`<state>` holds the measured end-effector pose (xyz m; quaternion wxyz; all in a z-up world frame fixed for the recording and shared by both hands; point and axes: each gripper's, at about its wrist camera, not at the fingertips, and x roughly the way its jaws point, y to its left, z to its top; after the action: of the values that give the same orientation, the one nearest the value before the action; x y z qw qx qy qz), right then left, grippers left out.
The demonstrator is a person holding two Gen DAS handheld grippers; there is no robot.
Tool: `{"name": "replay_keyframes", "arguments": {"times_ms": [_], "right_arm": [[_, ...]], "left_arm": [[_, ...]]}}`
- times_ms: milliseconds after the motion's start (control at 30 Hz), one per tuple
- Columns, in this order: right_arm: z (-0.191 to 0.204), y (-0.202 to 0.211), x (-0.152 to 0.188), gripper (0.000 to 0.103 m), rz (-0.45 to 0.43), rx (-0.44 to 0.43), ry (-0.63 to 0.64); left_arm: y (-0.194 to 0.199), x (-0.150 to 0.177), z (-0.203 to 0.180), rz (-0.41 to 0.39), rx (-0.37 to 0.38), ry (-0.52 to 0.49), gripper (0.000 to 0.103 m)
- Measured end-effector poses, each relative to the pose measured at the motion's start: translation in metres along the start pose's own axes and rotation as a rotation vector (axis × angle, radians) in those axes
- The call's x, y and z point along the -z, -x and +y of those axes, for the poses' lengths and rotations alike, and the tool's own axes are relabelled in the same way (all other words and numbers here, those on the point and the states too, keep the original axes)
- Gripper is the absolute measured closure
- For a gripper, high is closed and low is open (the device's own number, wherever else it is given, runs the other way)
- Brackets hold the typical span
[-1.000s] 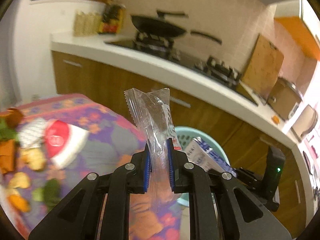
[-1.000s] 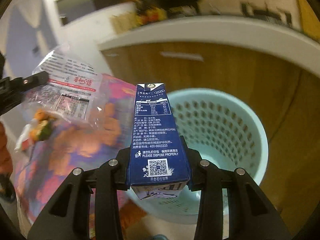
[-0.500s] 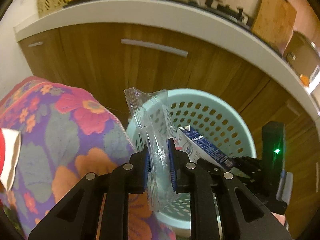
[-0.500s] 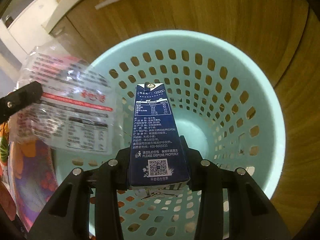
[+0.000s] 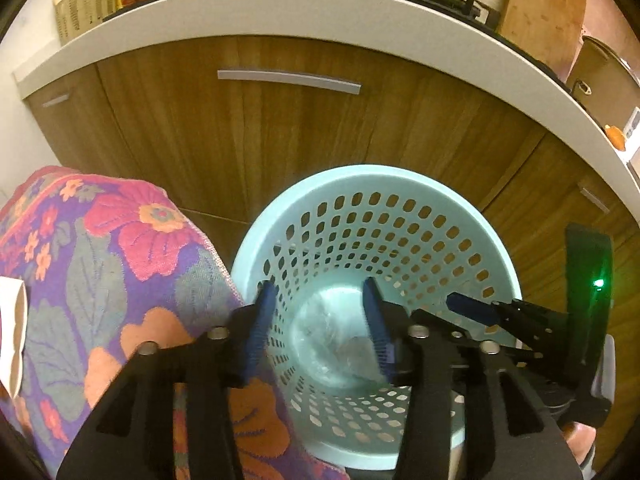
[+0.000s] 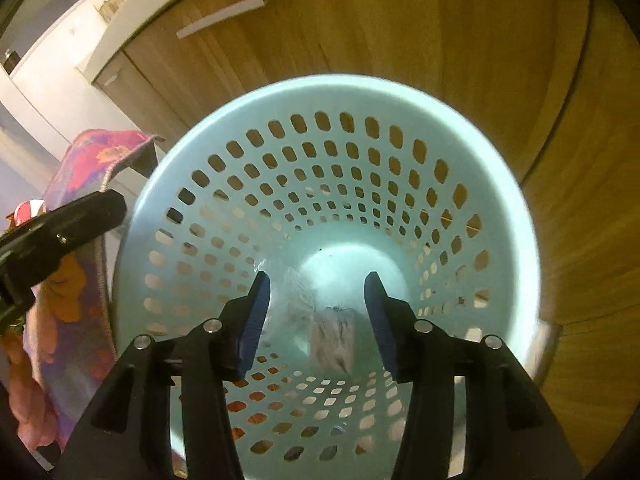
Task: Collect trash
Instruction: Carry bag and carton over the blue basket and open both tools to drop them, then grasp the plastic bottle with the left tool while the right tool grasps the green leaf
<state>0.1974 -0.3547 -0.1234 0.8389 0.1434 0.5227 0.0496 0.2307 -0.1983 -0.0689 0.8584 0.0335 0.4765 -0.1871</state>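
Observation:
A light blue perforated waste basket (image 5: pixel 280 216) stands on the floor by the cabinets; it also shows in the right wrist view (image 6: pixel 516 216). My left gripper (image 5: pixel 320 320) is open and empty above the basket's mouth. My right gripper (image 6: pixel 318 308) is open and empty above the basket too. A clear plastic wrapper (image 5: pixel 340 350) lies at the basket's bottom. In the right wrist view the wrapper (image 6: pixel 288 300) and a blurred carton (image 6: pixel 334 338) are inside the basket. The right gripper (image 5: pixel 480 312) shows at the right of the left wrist view.
A table with a flowered cloth (image 5: pixel 120 272) stands left of the basket, touching its rim. Wooden cabinet doors (image 5: pixel 304 128) under a white counter (image 5: pixel 280 12) are behind the basket. A white and red wrapper (image 5: pixel 12 328) lies on the cloth at the left edge.
Both grippers have opened. The clear wrapper left my left gripper and the blue carton left my right gripper; both are now down inside the basket.

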Motion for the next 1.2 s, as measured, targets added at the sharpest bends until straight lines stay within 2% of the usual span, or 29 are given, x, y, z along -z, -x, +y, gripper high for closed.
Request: {"name": "replay_keyframes", "arguments": {"times_ms": [133,300,567,767,967,1067,1200], "right_arm": [[-0.006,0.030,0.009,0.057,-0.055,0.011,0.008],[0.005,0.058,0.010,0.057,-0.109,0.015,0.039],[0.038,0.091,0.017,0.057,-0.203,0.018,0.119],[0.073,0.111,0.025,0.057,-0.253,-0.021,0.190],[0.114,0.120,0.036,0.057,-0.282,-0.058,0.284],[0.133,0.122,0.043,0.057,-0.288,-0.071,0.330],[0.154,0.121,0.051,0.057,-0.286,-0.086,0.377]], "left_arm": [[0.014,0.007,0.003,-0.024,0.012,0.010,0.058],[0.042,0.018,0.010,-0.088,0.033,0.037,0.058],[0.098,0.041,0.021,-0.209,-0.013,0.077,0.057],[0.144,0.063,0.042,-0.304,-0.075,0.136,0.055],[0.183,0.087,0.070,-0.383,-0.174,0.220,0.052],[0.199,0.103,0.085,-0.421,-0.231,0.278,0.047],[0.219,0.131,0.107,-0.456,-0.341,0.359,0.046]]}}
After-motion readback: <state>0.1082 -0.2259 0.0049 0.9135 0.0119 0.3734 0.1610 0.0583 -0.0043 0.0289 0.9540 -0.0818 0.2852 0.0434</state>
